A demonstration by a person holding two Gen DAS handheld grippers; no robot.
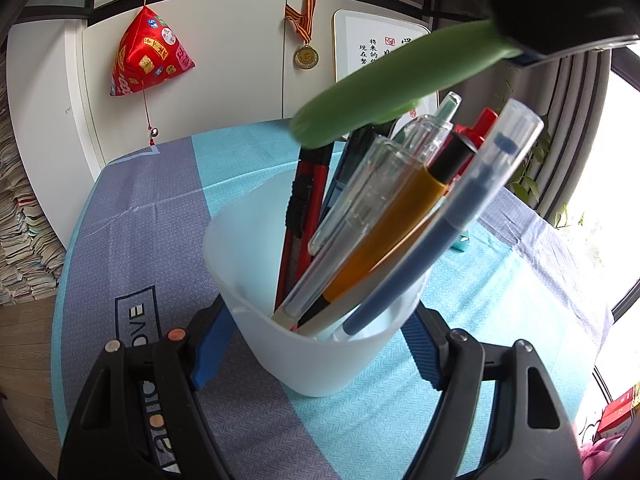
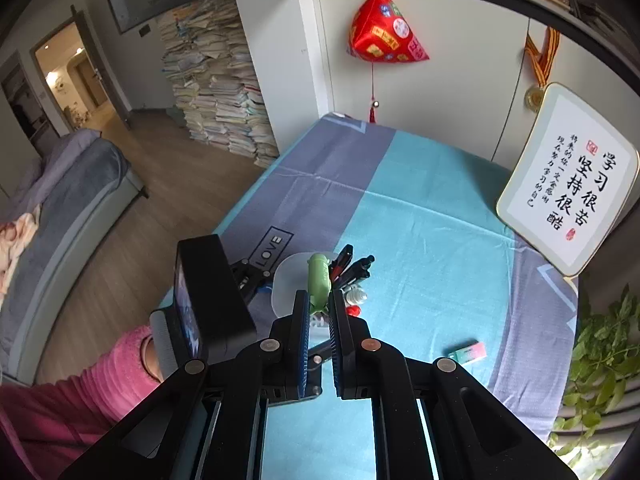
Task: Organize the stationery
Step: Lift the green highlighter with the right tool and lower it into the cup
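On the blue and grey tablecloth (image 2: 420,232), the left gripper (image 1: 316,354) clamps a translucent white cup (image 1: 320,360) crowded with pens (image 1: 384,216). Above it, the right gripper (image 2: 319,312) pinches a green pen (image 2: 318,280), tip hovering over the cup. A small eraser (image 2: 468,351) lies well apart.

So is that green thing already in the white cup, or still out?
Still out: the right fingers grip the green thing, which hangs tilted above the pens in the white cup.
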